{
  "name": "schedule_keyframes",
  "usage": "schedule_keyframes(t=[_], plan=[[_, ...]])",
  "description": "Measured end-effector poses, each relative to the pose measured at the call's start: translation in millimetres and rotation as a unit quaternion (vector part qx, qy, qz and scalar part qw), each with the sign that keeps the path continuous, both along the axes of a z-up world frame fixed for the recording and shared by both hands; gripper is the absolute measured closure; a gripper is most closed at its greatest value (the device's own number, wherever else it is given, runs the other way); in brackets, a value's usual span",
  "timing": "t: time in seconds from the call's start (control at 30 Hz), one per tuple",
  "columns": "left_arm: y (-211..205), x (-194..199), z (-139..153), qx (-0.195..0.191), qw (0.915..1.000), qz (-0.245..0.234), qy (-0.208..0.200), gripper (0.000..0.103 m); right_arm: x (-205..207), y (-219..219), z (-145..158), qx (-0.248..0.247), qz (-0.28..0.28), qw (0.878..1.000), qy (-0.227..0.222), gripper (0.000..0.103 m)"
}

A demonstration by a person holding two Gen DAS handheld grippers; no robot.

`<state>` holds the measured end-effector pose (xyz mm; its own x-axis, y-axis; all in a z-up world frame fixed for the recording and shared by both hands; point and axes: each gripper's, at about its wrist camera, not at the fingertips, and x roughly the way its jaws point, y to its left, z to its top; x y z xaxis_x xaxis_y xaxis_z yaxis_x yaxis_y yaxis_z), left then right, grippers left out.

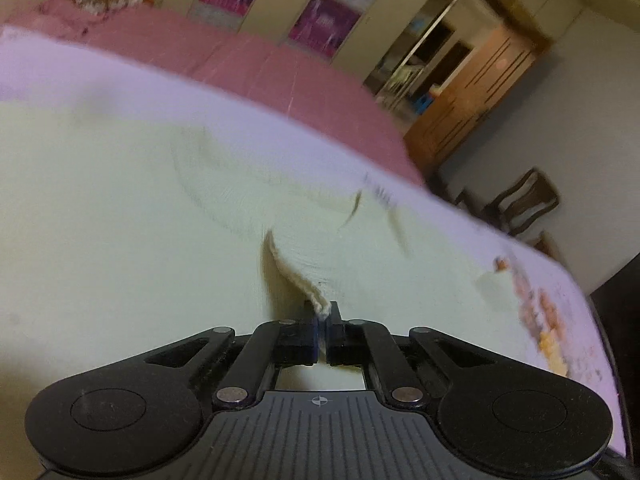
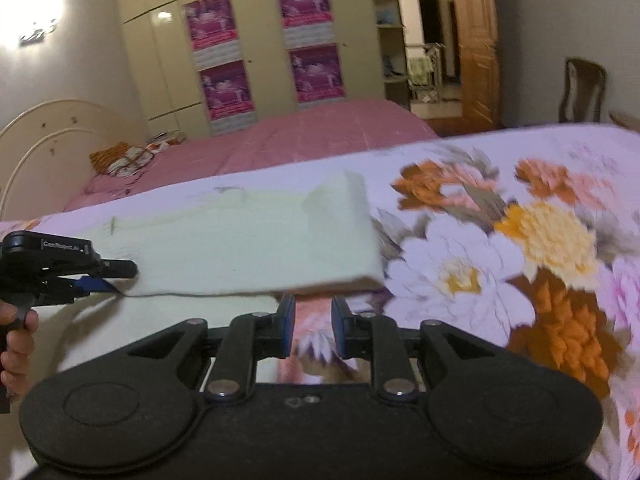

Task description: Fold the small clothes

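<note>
At garment [image 1: 192, 184] edge, left tool [image 1: 322, 316] clamped.

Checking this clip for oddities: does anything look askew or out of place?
Nothing stands out. The left gripper pinches the ribbed edge of the cream knitted garment lying on the floral bedspread; the right gripper is open.

The left hand-held gripper [image 1: 323, 314] has its jaws pinched together on a ribbed cream hem [image 1: 310, 294], fingers pointing forward and low. From the right wrist camera it appears at the far left, gripped by a bare hand [image 2: 16, 340] on its handle. The right hand-held gripper [image 2: 313, 312] holds nothing, its blue-padded fingers [image 2: 289, 330] parted.
</note>
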<state>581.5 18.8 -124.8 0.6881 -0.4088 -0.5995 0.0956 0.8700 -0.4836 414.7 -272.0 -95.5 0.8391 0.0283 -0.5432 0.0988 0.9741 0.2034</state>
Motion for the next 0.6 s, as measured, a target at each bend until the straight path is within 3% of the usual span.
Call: schedule_keyframes(t=[0.1, 0.27, 0.4, 0.6], plan=[[19.2, -10.1, 22.5, 0.028, 0.9988, 0.002, -0.041, 0.100, 3.3, -7.2, -5.9, 0.020, 0.001, 1.000, 0.007, 0.082], [70.2, -13.9, 41.3, 0.056, 0.9972, 0.021, -0.044, 0.100, 16.0, 3.7, -8.0, 0.037, 0.018, 0.999, 0.010, 0.079], [98.4, -23.3, 36.9, 0.069, 0.9962, 0.034, -0.041, 0.100, 25.5, 14.7, -5.1, 0.042, 0.026, 0.999, 0.015, 0.077], [122.0, -38.8, 13.0, 0.058, 0.9964, 0.055, -0.030, 0.100, 32.3, 20.7, -5.0, 0.064, 0.035, 0.997, 0.017, 0.075]])
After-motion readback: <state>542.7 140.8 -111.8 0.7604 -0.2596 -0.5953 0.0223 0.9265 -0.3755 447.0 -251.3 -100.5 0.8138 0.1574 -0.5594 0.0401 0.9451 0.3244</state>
